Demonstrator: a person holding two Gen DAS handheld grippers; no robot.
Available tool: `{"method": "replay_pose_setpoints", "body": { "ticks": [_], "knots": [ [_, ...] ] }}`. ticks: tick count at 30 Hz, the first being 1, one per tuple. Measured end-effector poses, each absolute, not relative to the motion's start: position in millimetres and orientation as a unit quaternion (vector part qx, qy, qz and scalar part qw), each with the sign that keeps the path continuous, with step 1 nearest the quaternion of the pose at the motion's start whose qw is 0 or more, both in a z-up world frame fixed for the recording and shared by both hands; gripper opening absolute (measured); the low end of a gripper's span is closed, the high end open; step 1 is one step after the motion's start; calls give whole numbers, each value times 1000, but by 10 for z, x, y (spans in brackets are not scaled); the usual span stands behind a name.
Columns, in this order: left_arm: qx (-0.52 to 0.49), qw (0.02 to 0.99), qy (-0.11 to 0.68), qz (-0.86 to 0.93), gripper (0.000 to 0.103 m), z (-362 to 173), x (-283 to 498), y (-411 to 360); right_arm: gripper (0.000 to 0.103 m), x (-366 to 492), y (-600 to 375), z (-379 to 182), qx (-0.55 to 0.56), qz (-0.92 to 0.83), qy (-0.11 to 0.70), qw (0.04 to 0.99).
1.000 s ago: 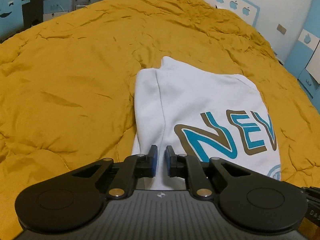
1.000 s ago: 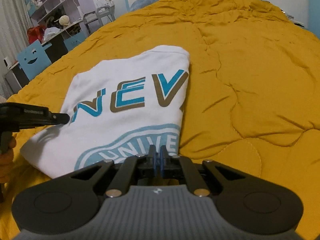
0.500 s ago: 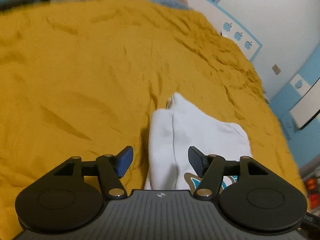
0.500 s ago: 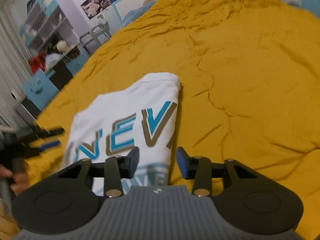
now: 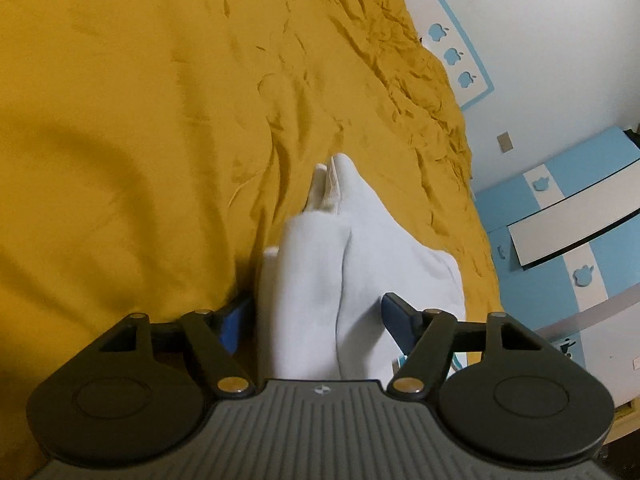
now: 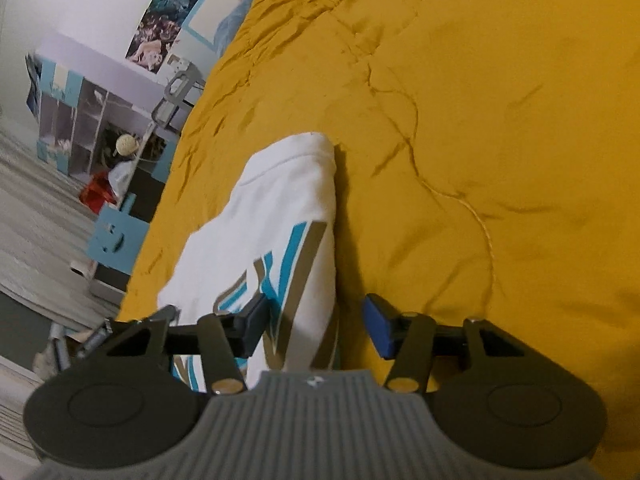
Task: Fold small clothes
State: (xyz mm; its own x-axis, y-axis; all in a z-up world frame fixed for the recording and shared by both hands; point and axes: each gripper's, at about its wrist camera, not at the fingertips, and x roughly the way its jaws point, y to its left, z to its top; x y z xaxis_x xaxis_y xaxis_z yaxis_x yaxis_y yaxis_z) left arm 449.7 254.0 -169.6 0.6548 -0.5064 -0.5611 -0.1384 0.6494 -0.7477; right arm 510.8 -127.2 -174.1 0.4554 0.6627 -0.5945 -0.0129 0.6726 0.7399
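yellow bedspread (image 5: 140,128); both grippers, shut earlier, now straddle folded shirt (image 5: 320,280) edges; left gripper (image 5: 316,320) opening, right gripper (image 6: 316,324) open.

No complete word can be read. On the white folded garment (image 6: 276,216), in the lower middle of the right wrist view, only parts of large teal letters edged in brown are seen, perhaps a "V", cut off by the fold and the gripper. On the white wall panel (image 5: 460,52), upper right of the left wrist view, blue apple-shaped signs are shown, without lettering.
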Motion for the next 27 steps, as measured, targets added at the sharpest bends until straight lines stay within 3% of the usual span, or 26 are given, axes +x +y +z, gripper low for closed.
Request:
{"method": "replay_pose_setpoints", "body": {
  "ticks": [5, 8, 12, 19, 27],
  "knots": [
    [-404, 810, 407, -120, 79, -1722, 4668, 2557, 44, 5389, -1194, -1850, 361, 220, 479, 769],
    [-418, 811, 393, -117, 57, -1753, 4699, 2574, 42, 5518, -1137, -1914, 379, 222, 480, 759],
    [-416, 811, 394, -118, 54, -1768, 4766, 2516, 35, 5640, -1065, -1969, 389, 225, 482, 752],
    [-381, 825, 404, -101, 25, -1602, 4701, 2438, 17, 5702, -1034, -1927, 377, 222, 487, 756],
    [-332, 859, 378, -94, 21, -1112, 4469, 2244, 10, 5577, -981, -1497, 361, 234, 453, 781]
  ]
}}
